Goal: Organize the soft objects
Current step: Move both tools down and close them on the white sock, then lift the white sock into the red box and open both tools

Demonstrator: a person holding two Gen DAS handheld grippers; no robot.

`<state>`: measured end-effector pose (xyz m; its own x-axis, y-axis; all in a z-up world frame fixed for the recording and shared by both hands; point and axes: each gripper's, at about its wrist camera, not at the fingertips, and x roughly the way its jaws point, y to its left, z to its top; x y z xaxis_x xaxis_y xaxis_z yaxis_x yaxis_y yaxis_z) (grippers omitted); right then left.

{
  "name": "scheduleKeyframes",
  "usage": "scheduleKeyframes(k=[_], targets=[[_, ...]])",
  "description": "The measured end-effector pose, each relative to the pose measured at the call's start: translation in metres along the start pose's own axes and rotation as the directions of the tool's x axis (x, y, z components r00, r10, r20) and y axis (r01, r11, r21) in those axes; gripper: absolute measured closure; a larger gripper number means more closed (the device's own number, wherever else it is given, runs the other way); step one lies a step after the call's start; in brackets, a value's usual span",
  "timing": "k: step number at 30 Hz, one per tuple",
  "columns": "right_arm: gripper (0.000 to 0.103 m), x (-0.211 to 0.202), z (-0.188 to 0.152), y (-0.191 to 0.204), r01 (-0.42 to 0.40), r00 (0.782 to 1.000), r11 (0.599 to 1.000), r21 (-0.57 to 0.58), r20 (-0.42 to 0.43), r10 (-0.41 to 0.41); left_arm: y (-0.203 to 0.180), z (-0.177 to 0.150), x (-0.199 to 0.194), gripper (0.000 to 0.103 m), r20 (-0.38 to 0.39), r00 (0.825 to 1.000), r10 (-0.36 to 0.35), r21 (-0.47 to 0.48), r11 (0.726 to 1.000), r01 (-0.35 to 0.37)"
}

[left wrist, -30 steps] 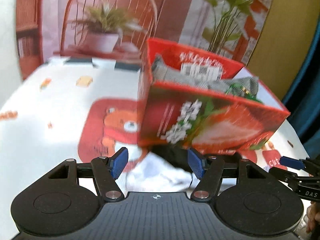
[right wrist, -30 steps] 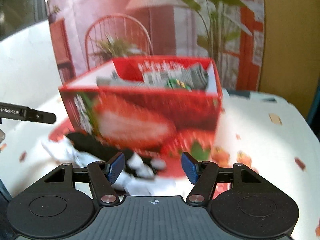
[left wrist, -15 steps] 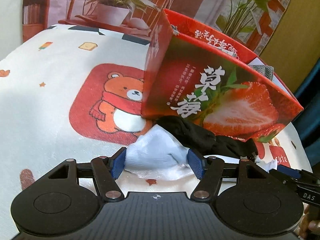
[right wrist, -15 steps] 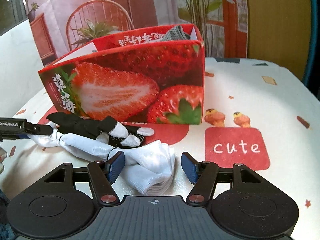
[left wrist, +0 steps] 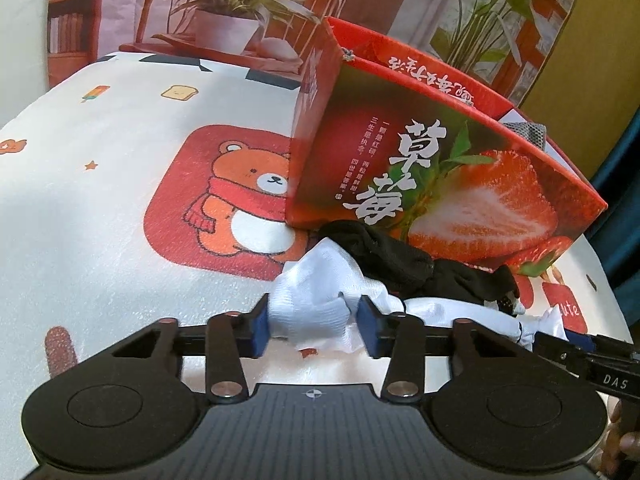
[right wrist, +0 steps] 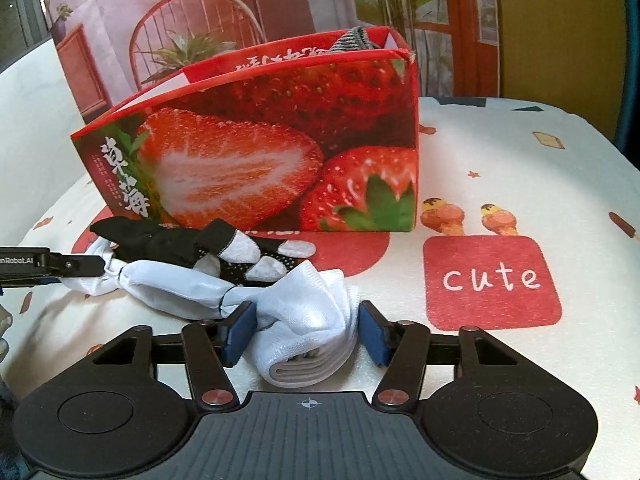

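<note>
A white sock (left wrist: 320, 304) (right wrist: 308, 312) lies stretched on the tablecloth in front of a red strawberry box (left wrist: 440, 184) (right wrist: 280, 156). A black sock with white patches (left wrist: 400, 256) (right wrist: 224, 248) lies between it and the box. My left gripper (left wrist: 314, 324) is open, its jaws standing on either side of the white sock's left end. My right gripper (right wrist: 302, 332) is open around the sock's right, folded end. A grey sock (left wrist: 524, 132) (right wrist: 354, 38) pokes out of the box.
The tablecloth (left wrist: 100, 208) is white with a bear patch (left wrist: 240, 196) and a red "cute" patch (right wrist: 490, 280). A backdrop with a printed chair and plants stands behind the box. The table's edge drops off at the right (right wrist: 600, 132).
Both grippers have dropped from above the box down to table level and closed in on the white sock. The jaws have narrowed around its two ends.
</note>
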<state>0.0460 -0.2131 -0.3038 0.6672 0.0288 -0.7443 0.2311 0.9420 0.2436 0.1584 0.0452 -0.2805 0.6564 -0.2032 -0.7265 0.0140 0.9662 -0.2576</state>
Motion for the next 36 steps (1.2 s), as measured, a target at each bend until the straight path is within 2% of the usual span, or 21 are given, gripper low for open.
scheduleKeyframes(k=[2, 5, 11, 15, 26, 36], targets=[[0.06, -0.001, 0.0, 0.001, -0.011, 1.0, 1.0, -0.001, -0.001, 0.011, -0.001, -0.001, -0.003, 0.07, 0.003, 1.0, 0.0, 0.003, 1.0, 0.0], [0.07, -0.003, 0.001, 0.003, -0.023, 1.0, 1.0, -0.011, 0.003, 0.023, -0.002, -0.001, -0.008, 0.078, 0.003, 1.0, -0.018, -0.008, 1.0, 0.018], [0.087, -0.009, 0.002, 0.006, -0.056, 0.998, 0.998, -0.016, 0.008, 0.056, -0.001, 0.001, -0.025, 0.081, 0.047, 0.998, -0.033, -0.037, 0.999, 0.035], [0.091, -0.018, 0.007, 0.008, -0.067, 0.997, 0.998, -0.018, 0.038, 0.067, -0.004, 0.002, -0.032, 0.082, 0.067, 0.997, -0.031, -0.02, 0.999, 0.032], [0.091, -0.049, 0.03, 0.008, -0.076, 0.985, 0.997, -0.028, 0.153, 0.079, -0.016, 0.009, -0.061, 0.082, 0.158, 0.986, -0.052, 0.024, 0.999, 0.049], [0.092, -0.077, 0.07, 0.009, -0.079, 0.962, 0.995, -0.067, 0.257, 0.094, -0.032, 0.037, -0.086, 0.082, 0.261, 0.961, -0.094, 0.079, 0.994, 0.075]])
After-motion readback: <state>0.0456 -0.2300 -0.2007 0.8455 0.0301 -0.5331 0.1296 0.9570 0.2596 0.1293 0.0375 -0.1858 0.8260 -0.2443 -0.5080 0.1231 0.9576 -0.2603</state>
